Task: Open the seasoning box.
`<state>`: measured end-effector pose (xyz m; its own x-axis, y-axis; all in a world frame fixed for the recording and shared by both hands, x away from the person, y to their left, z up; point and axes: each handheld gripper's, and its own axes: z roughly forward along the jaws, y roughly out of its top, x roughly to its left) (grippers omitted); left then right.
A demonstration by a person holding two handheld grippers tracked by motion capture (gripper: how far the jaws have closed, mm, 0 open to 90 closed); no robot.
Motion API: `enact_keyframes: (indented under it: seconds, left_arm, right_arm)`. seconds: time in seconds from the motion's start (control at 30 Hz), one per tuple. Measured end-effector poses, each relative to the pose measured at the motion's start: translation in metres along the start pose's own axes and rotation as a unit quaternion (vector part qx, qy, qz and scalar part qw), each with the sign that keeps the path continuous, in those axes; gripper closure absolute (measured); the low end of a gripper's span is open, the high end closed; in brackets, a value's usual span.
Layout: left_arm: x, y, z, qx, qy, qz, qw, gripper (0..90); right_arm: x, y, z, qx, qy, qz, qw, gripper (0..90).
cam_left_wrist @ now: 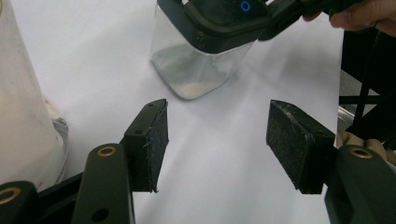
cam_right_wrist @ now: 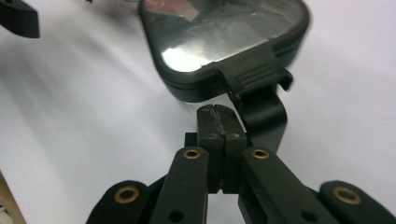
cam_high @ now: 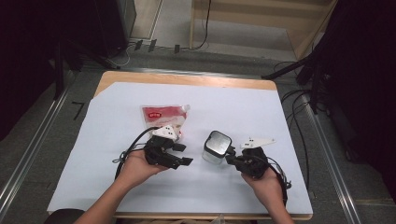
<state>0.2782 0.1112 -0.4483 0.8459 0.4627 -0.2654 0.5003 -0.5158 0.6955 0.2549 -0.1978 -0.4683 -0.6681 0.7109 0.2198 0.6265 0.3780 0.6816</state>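
A clear square container [cam_high: 217, 147] with a black lid stands on the white sheet between my two grippers. My left gripper [cam_high: 184, 155] lies to its left, jaws pointing at it; in the left gripper view the left gripper [cam_left_wrist: 217, 123] is open with bare sheet between its pads, and the container [cam_left_wrist: 196, 70] sits a little beyond. My right gripper [cam_high: 229, 156] is at the container's right side. In the right gripper view the right gripper [cam_right_wrist: 219, 116] is shut with nothing between its pads, its tips just below the lid's black latch [cam_right_wrist: 254, 77].
A red and white pouch [cam_high: 164, 114] lies behind the left hand, and its pale side [cam_left_wrist: 23, 116] stands close at the left of the left gripper view. The white sheet [cam_high: 233, 107] covers a wooden table [cam_high: 187, 78]. Cables and dark stands lie off the table's right.
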Motion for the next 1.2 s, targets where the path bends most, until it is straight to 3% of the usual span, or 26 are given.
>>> enact_keyframes:
  seconds: [0.13, 0.27, 0.37, 0.47, 0.5, 0.6, 0.7, 0.77, 0.83, 1.07, 1.13, 1.2]
  left_arm:
    - [-0.001, 0.0, 0.002, 0.001, 0.007, 0.009, 0.9999, 41.4]
    - [0.002, 0.001, 0.006, -0.001, -0.011, 0.011, 0.9999, 41.5]
    - [0.002, 0.004, 0.011, 0.006, 0.013, 0.018, 0.9997, 38.0]
    - [0.003, 0.007, 0.017, 0.021, -0.008, 0.018, 0.9996, 36.2]
    - [0.002, 0.009, 0.019, 0.029, -0.007, 0.024, 0.9993, 36.2]
    - [0.001, 0.015, 0.025, 0.028, -0.015, 0.031, 0.999, 31.8]
    - [0.002, 0.023, 0.029, 0.025, -0.028, 0.023, 0.999, 25.6]
    - [0.003, 0.025, 0.031, 0.021, -0.051, 0.018, 0.9983, 22.6]
    - [0.002, 0.026, 0.032, 0.027, -0.054, 0.021, 0.998, 19.4]
    - [-0.003, 0.039, 0.044, 0.024, -0.043, 0.053, 0.9974, 20.8]
    - [-0.003, 0.042, 0.047, 0.026, -0.032, 0.062, 0.9972, 20.6]
    - [-0.001, 0.044, 0.05, 0.02, -0.037, 0.058, 0.9974, 20.1]
  right_arm:
    - [-0.01, -0.002, -0.009, -0.008, -0.002, 0.004, 1.0, 90.0]
    - [-0.019, -0.004, -0.014, -0.012, -0.002, 0.01, 0.9999, 90.0]
    - [-0.025, -0.004, -0.016, -0.013, -0.006, 0.01, 0.9998, 90.0]
    - [-0.028, -0.004, -0.018, -0.018, -0.006, 0.011, 0.9998, 90.0]
    - [-0.03, -0.004, -0.018, -0.018, -0.007, 0.011, 0.9998, 90.0]
    - [-0.035, -0.003, -0.017, -0.017, -0.011, 0.014, 0.9997, 90.0]
    - [-0.041, 0.0, -0.016, -0.018, -0.016, 0.018, 0.9996, 90.0]
    - [-0.046, 0.001, -0.015, -0.02, -0.019, 0.026, 0.9993, 90.0]
    - [-0.05, 0.002, -0.014, -0.019, -0.021, 0.03, 0.9991, 90.0]
    - [-0.055, 0.008, -0.005, -0.011, -0.036, 0.029, 0.9989, 90.0]
    - [-0.056, 0.009, -0.007, -0.012, -0.038, 0.03, 0.9988, 90.0]
    - [-0.058, 0.008, -0.012, -0.021, -0.038, 0.035, 0.9984, 90.0]
